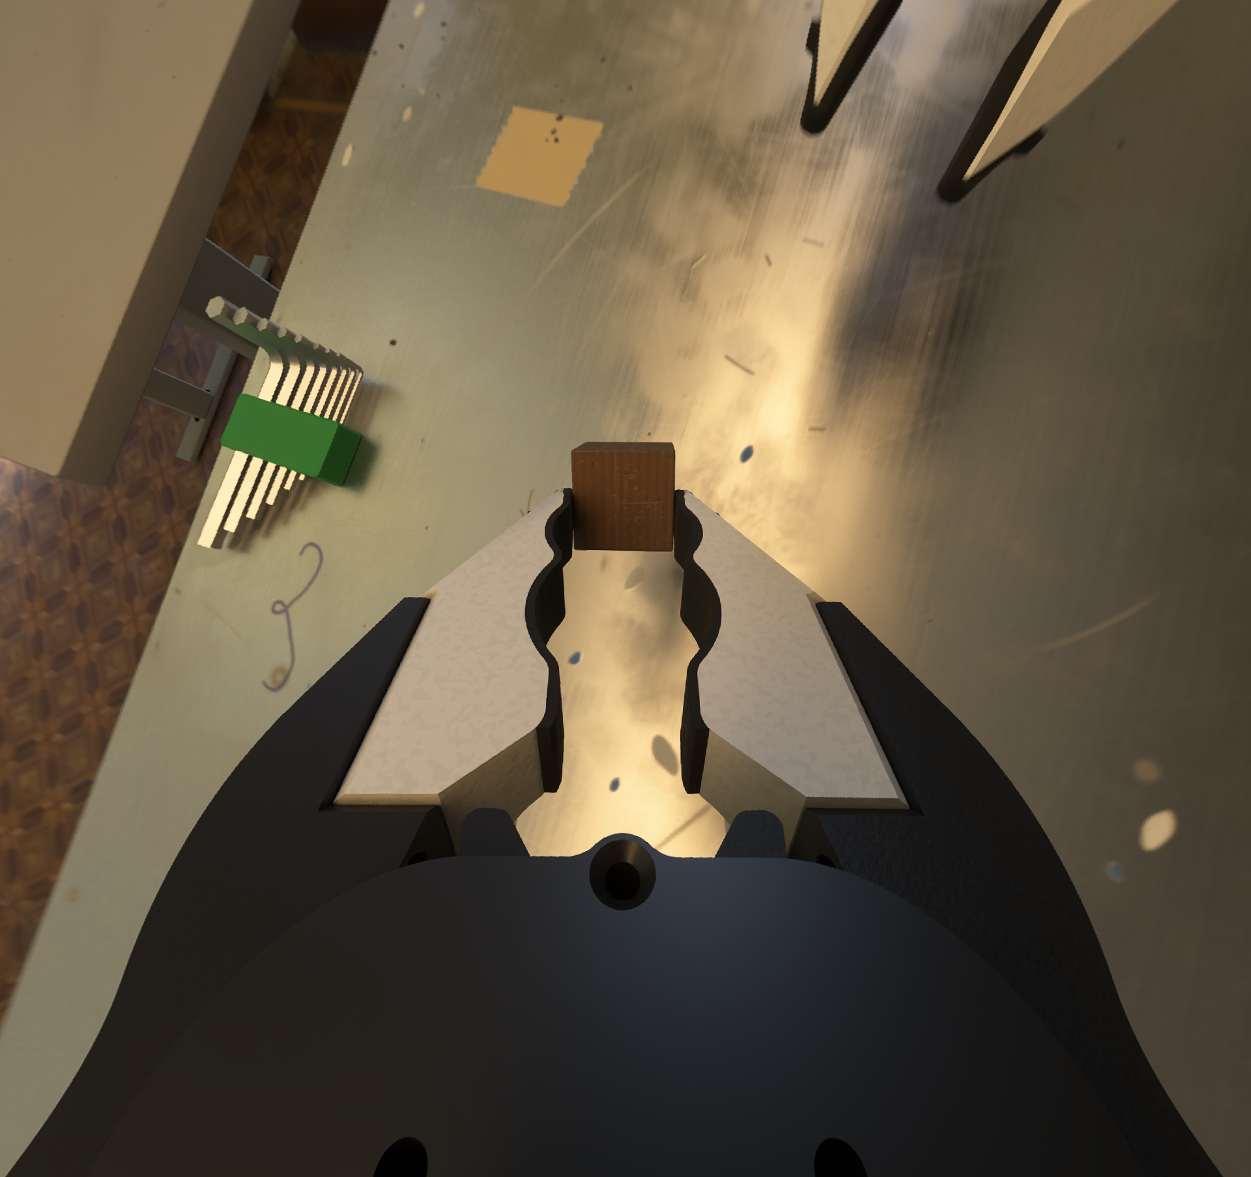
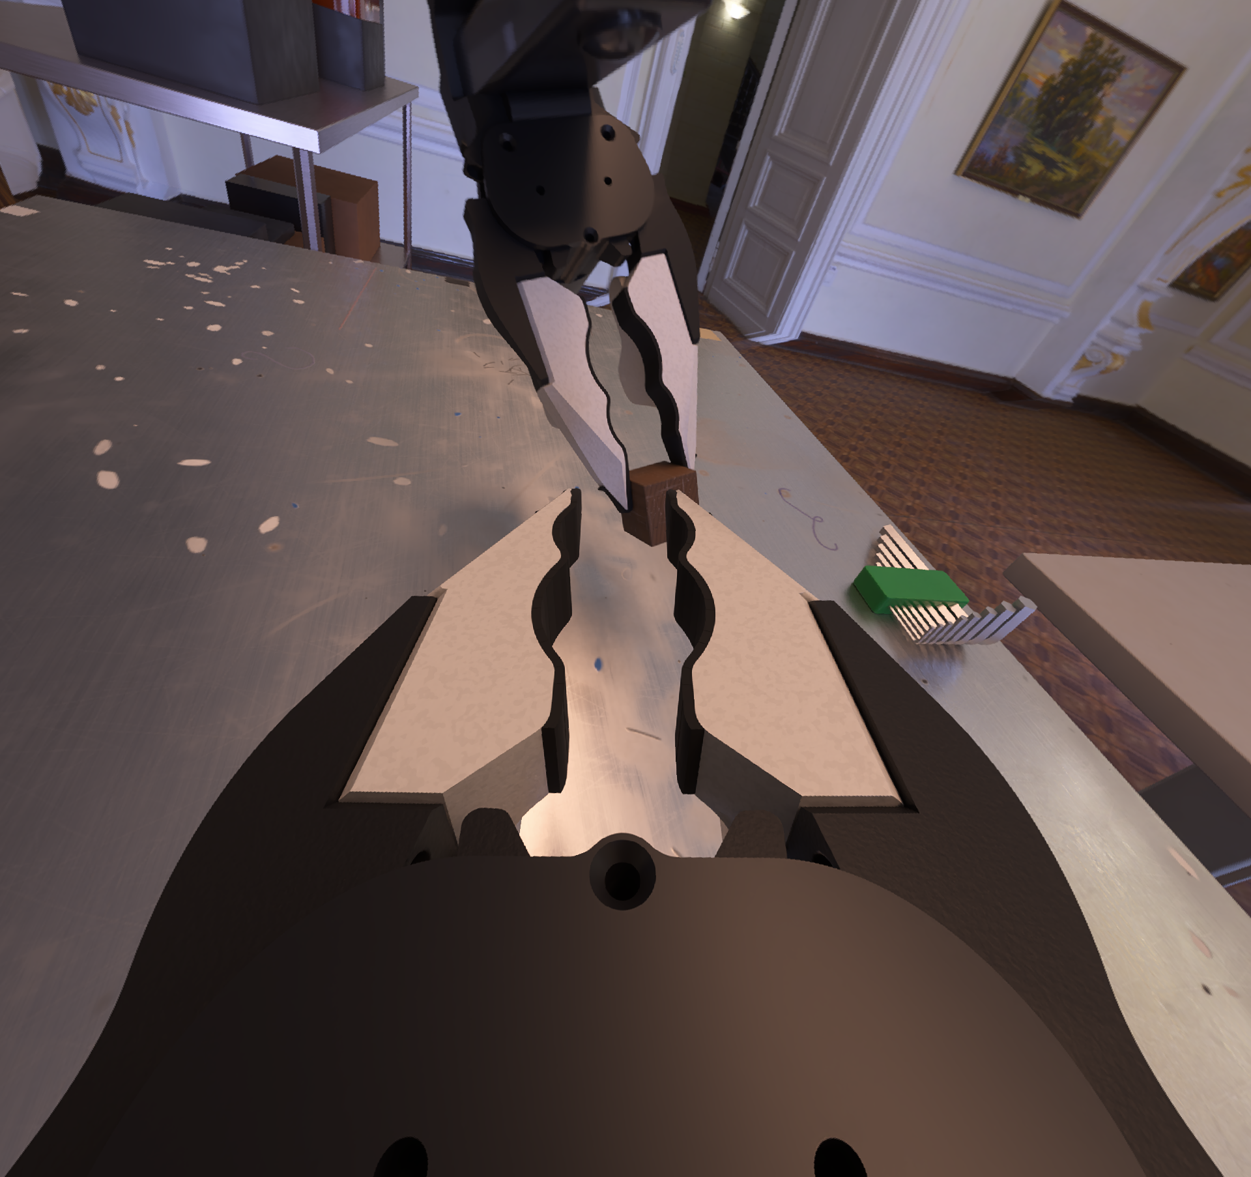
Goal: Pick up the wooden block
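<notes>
The wooden block [image 1: 623,477] is a small brown cube over the scratched metal table [image 1: 880,535]. My left gripper [image 1: 623,515] is shut on it, one fingertip on each side. In the right wrist view the left gripper [image 2: 655,482] comes down from above and holds the block [image 2: 653,515] by its tips. I cannot tell whether the block touches the table. My right gripper [image 2: 623,511] is open and empty, low over the table, with its tips just short of the block. Its two fingers also show at the top right of the left wrist view [image 1: 887,156].
A green block [image 1: 291,430] lies on a metal comb-like rack [image 1: 318,379] near the table edge; both also show in the right wrist view [image 2: 910,589], [image 2: 961,626]. A beige table [image 2: 1151,637] stands beyond that edge. A shelf with boxes [image 2: 203,95] stands behind.
</notes>
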Robot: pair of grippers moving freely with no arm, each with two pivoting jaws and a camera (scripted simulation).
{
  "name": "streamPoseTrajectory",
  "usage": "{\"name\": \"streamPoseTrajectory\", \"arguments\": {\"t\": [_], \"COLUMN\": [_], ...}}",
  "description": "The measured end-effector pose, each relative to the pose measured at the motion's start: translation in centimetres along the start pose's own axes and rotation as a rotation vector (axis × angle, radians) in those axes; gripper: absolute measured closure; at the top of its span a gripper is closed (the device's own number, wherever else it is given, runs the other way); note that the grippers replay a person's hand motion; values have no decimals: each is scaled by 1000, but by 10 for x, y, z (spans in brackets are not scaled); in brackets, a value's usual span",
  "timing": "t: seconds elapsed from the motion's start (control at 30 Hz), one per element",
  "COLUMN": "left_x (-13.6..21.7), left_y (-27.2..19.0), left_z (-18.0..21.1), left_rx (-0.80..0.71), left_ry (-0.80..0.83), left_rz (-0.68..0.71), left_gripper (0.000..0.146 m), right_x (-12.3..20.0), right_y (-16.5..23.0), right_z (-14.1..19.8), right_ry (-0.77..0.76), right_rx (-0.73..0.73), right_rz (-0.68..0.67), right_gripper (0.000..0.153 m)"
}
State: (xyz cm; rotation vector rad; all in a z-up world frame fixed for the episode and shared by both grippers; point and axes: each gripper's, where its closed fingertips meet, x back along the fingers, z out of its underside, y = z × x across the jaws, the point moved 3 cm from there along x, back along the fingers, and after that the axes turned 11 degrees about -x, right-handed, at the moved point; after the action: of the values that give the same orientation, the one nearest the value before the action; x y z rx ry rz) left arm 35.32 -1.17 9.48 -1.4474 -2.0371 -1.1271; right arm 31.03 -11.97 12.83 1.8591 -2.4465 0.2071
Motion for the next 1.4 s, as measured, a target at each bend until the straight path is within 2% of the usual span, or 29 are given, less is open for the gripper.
{"name": "streamPoseTrajectory", "arguments": {"t": [0.13, 0.3, 0.6, 1.4], "left_x": [-6, -9, -5, -6], "left_y": [5, 10, 12, 13], "left_z": [7, 15, 13, 23], "left_rx": [-96, -129, 7, 45], "left_ry": [31, 25, -71, -30], "left_rz": [38, 52, 69, 130], "left_gripper": [117, 117, 117, 117], "right_x": [0, -1, -2, 0], "right_y": [0, 0, 1, 2], "right_z": [0, 1, 2, -1], "right_ry": [3, 7, 17, 6], "right_rx": [5, 5, 14, 19], "right_rz": [1, 1, -2, -4], "right_gripper": [128, 129, 129, 129]}}
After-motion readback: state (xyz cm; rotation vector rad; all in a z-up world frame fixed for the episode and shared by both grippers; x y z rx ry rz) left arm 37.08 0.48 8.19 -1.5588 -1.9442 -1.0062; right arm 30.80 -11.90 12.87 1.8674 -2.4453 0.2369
